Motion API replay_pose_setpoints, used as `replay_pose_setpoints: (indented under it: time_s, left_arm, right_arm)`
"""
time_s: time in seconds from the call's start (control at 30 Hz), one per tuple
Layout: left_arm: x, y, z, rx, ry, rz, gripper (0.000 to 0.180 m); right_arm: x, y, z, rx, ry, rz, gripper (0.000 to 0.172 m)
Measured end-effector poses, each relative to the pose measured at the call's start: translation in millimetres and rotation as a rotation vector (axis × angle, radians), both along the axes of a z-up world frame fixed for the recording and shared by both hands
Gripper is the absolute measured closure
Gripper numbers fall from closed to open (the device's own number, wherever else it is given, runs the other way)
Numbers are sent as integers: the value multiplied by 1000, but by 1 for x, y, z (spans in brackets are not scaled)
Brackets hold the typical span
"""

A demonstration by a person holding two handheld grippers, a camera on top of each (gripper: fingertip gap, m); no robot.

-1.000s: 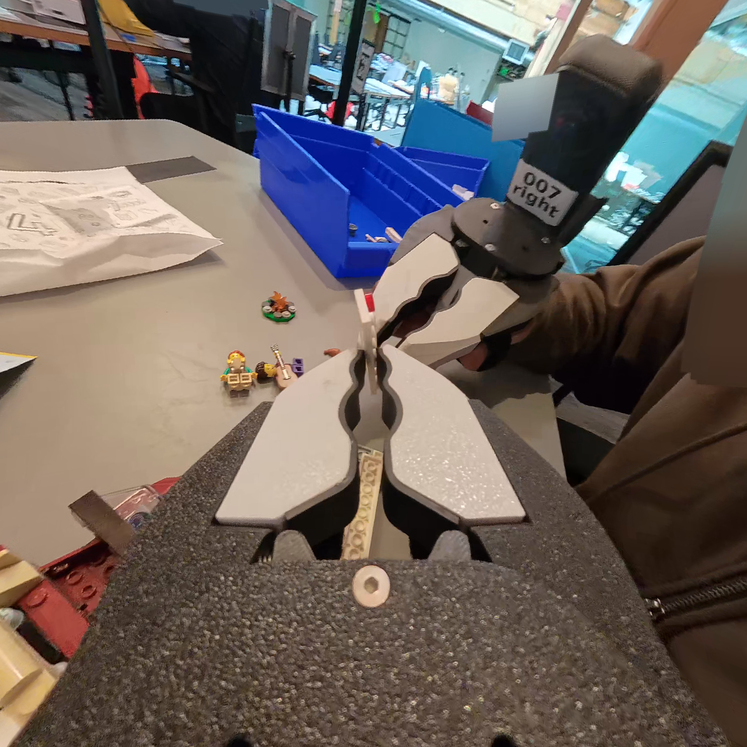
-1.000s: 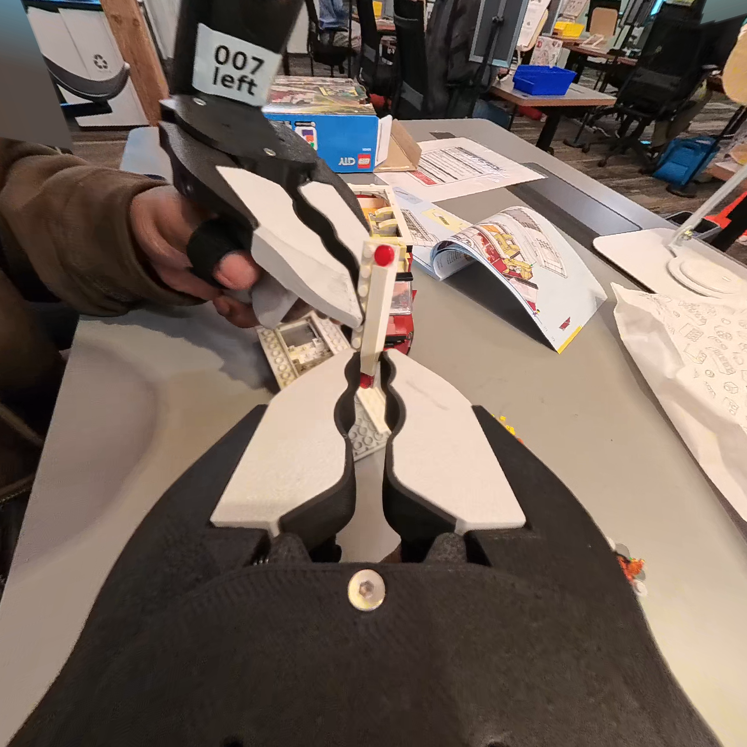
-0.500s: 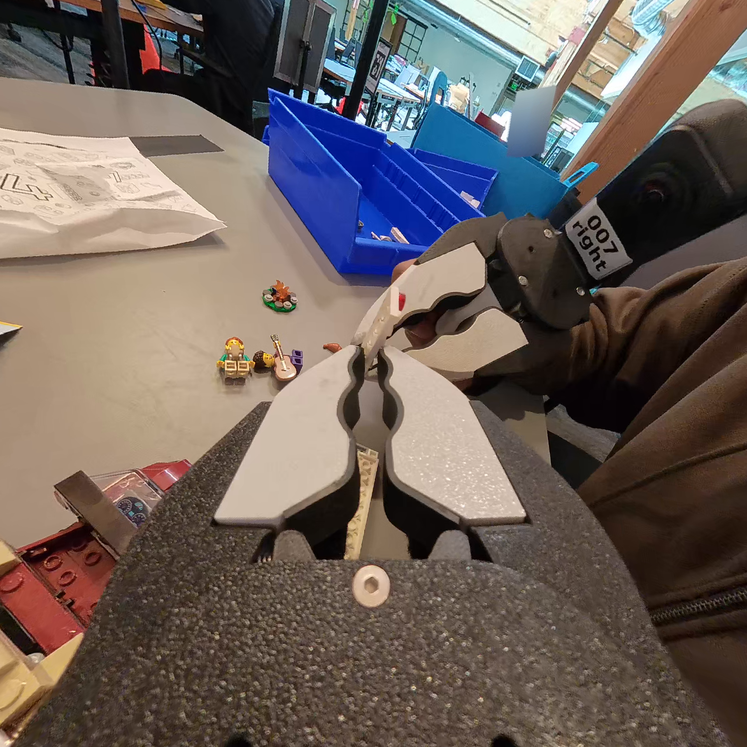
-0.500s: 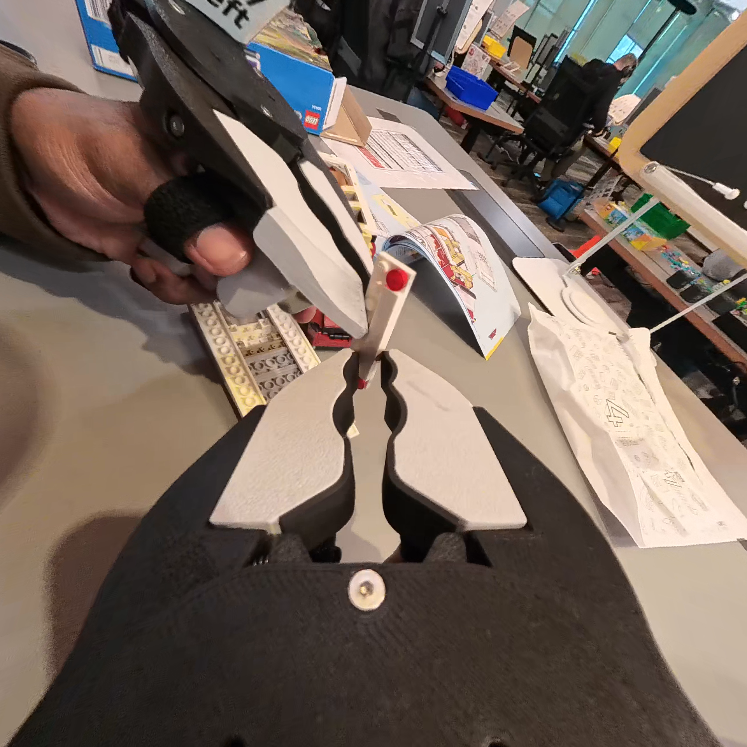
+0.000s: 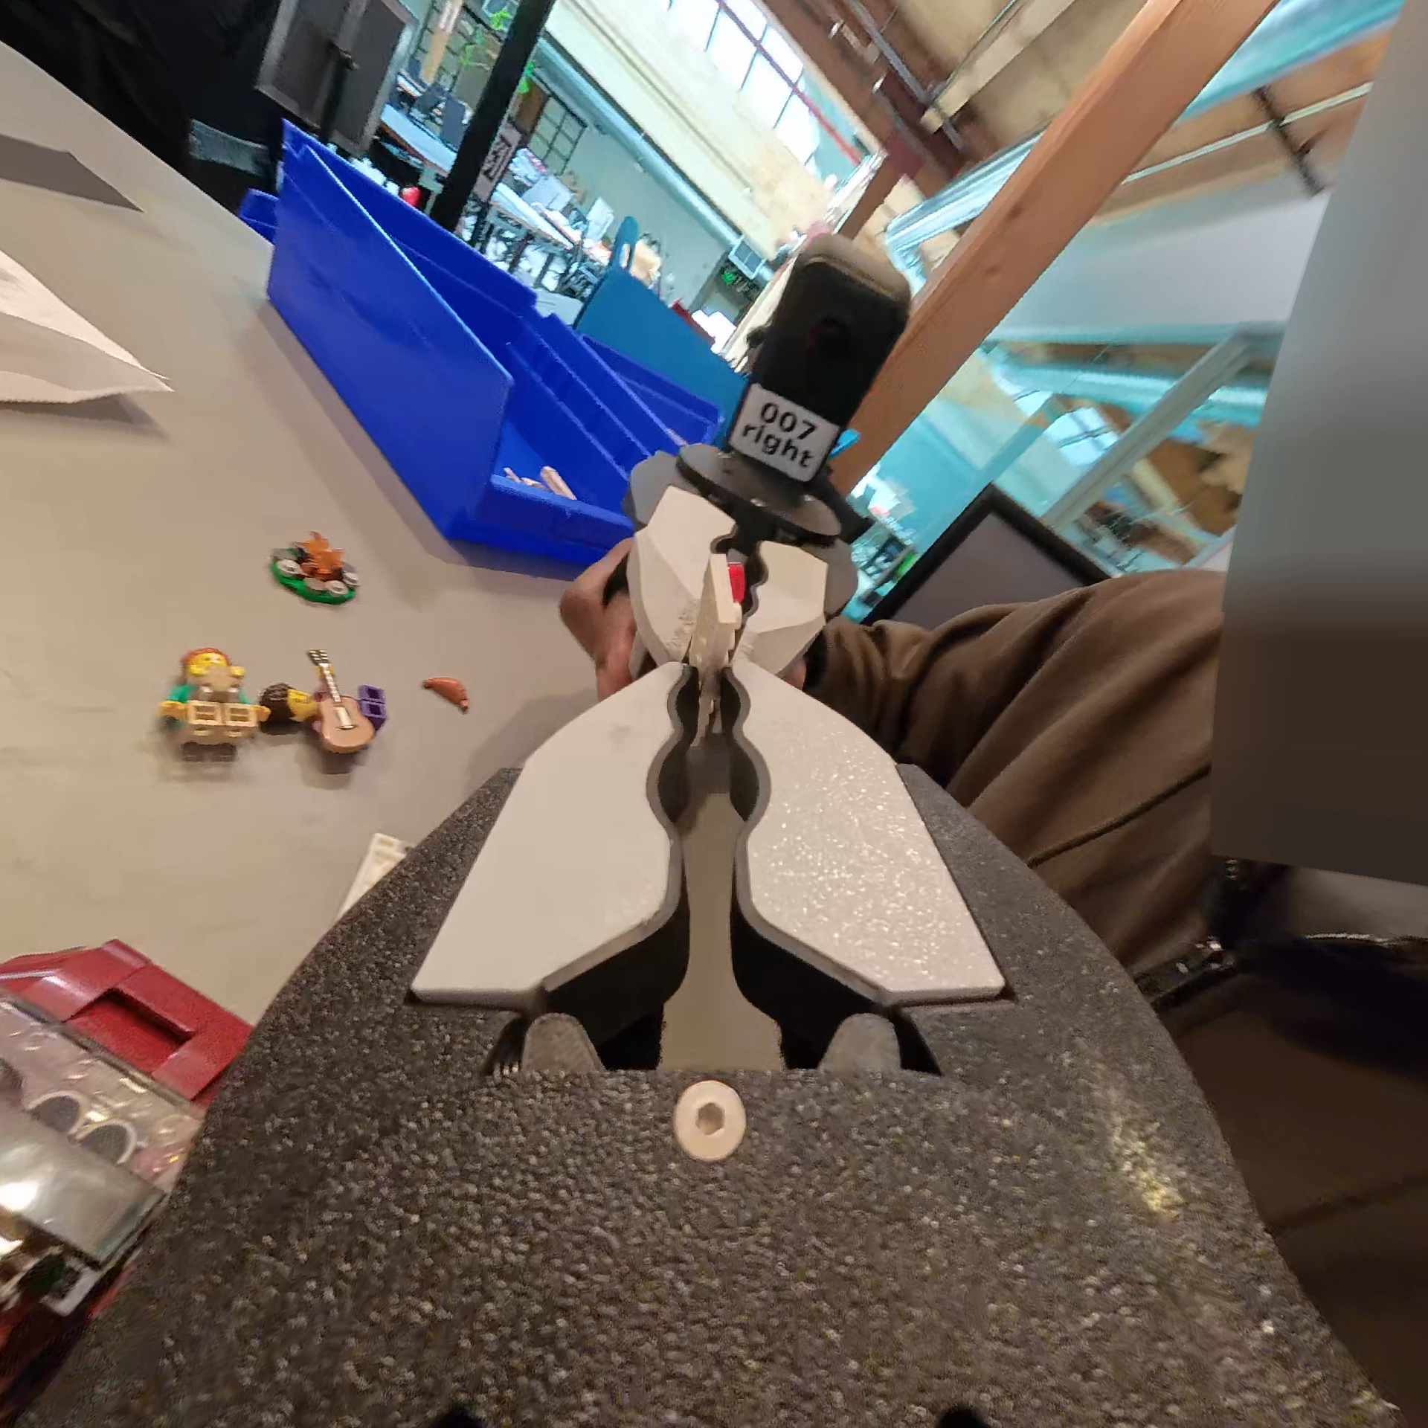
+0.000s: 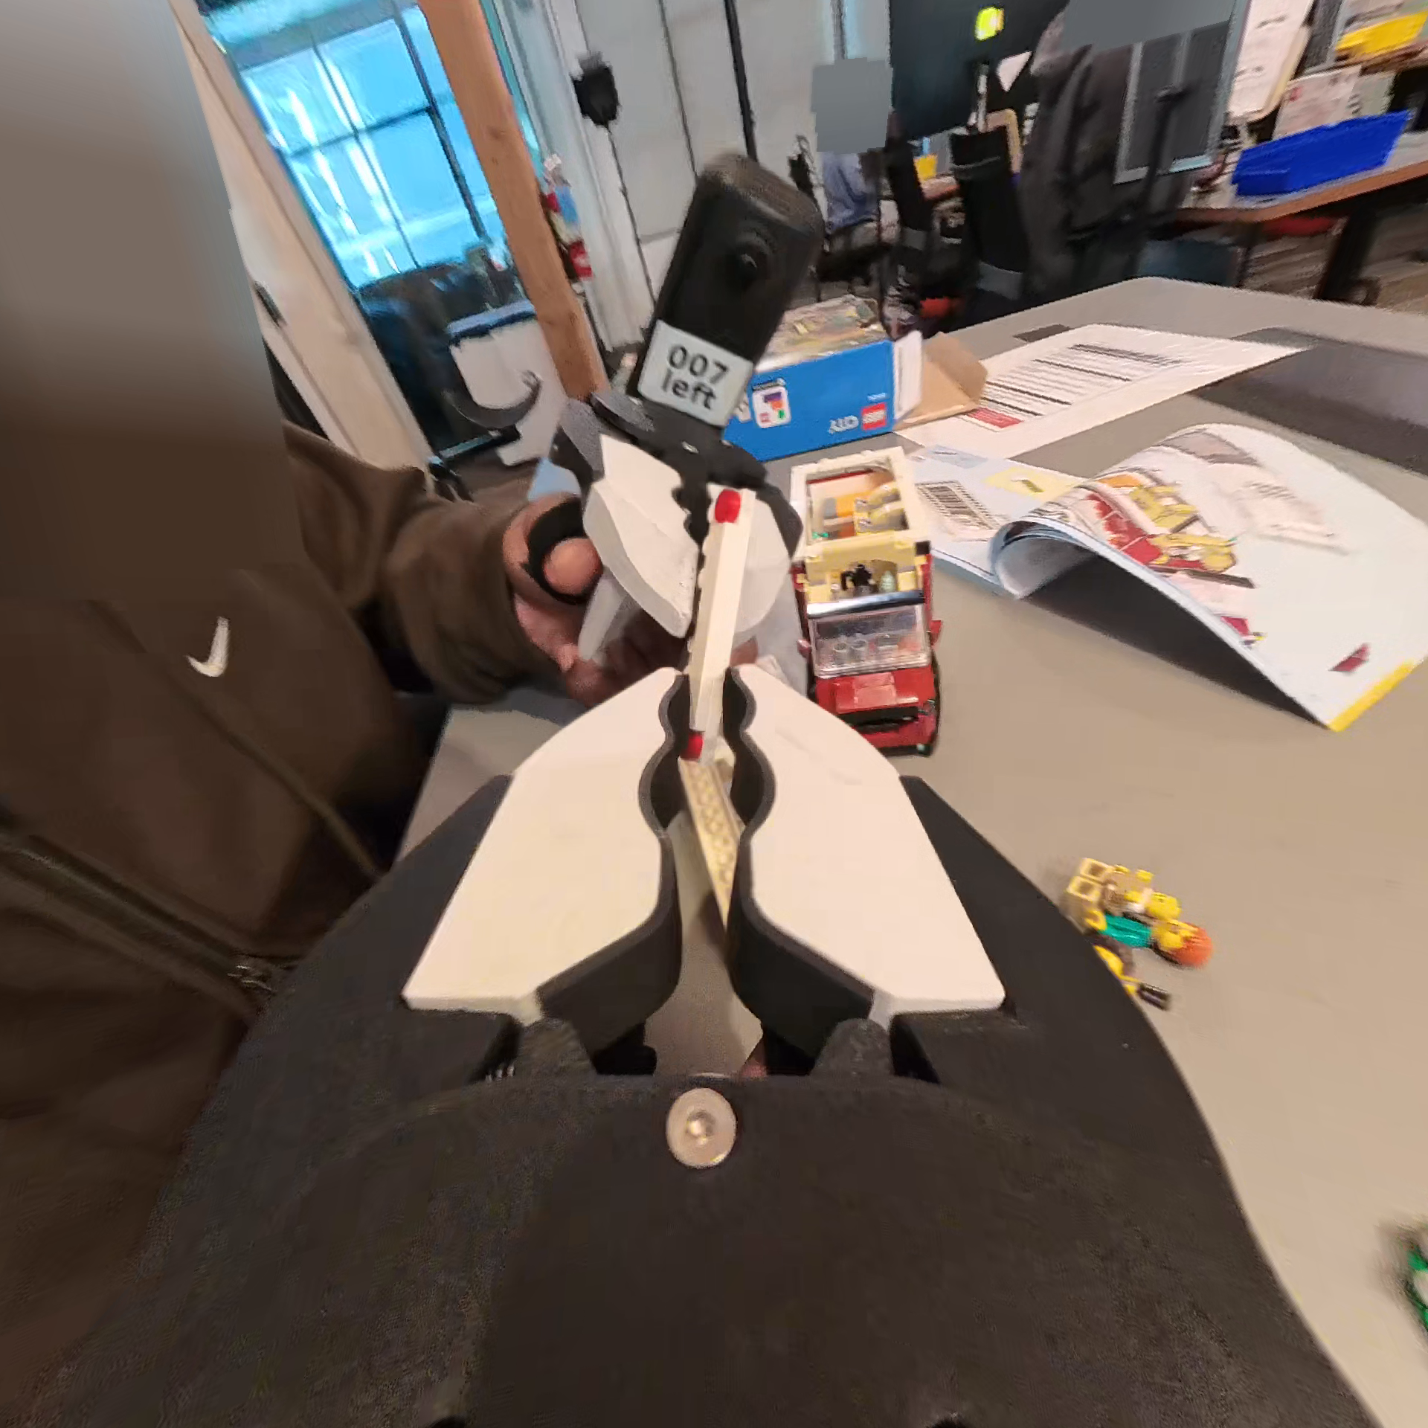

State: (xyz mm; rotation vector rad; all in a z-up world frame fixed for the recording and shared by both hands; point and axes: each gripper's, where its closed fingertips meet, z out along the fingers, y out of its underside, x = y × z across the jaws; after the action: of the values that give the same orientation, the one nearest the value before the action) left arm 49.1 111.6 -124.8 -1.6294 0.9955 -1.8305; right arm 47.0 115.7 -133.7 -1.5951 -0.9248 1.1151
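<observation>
Both grippers are lifted off the table point(image 6: 1159, 773) and point at each other, each in a brown-sleeved hand. The left gripper point(image 5: 707, 680) and the right gripper point(image 6: 707, 680) are each narrowed onto opposite ends of one white plate point(image 6: 719, 610) with red studs. A second ago the pair sat lower and tilted; now they face head-on. At centre of both frames the plate bridges the tips. The red van point(image 6: 869, 610) stands right of centre.

Bright daylight from windows; soft shadows; fisheye edges; slight motion blur.
</observation>
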Motion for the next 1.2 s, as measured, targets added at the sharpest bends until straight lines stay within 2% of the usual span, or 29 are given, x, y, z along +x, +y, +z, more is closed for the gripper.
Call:
replay_pose_setpoints:
  time_s: [0.1,0.17,0.33,0.4,0.5,0.63,0.93,1.2]
  left_arm:
    - [0,2,0,-73,-21,-9,175]
    - [0,7,-4,-65,-2,23,175]
    - [0,19,-17,144,137,167,176]
    - [1,23,-27,277,225,221,176]
    - [2,25,-34,451,310,275,176]
    - [5,22,-34,576,341,306,176]
    - [7,18,-35,701,372,331,176]
    - [6,19,-36,827,416,359,176]
  right_arm:
    - [0,1,1,-13,22,-2,164]
    - [-1,6,-3,75,-54,-68,163]
    - [1,18,-9,466,-343,-300,164]
    - [0,16,1,546,-329,-339,169]
    - [6,15,17,514,-237,-366,166]
    - [8,20,11,435,-237,-363,161]
    - [1,20,-3,406,-296,-343,161]
    - [1,20,-5,457,-339,-339,163]
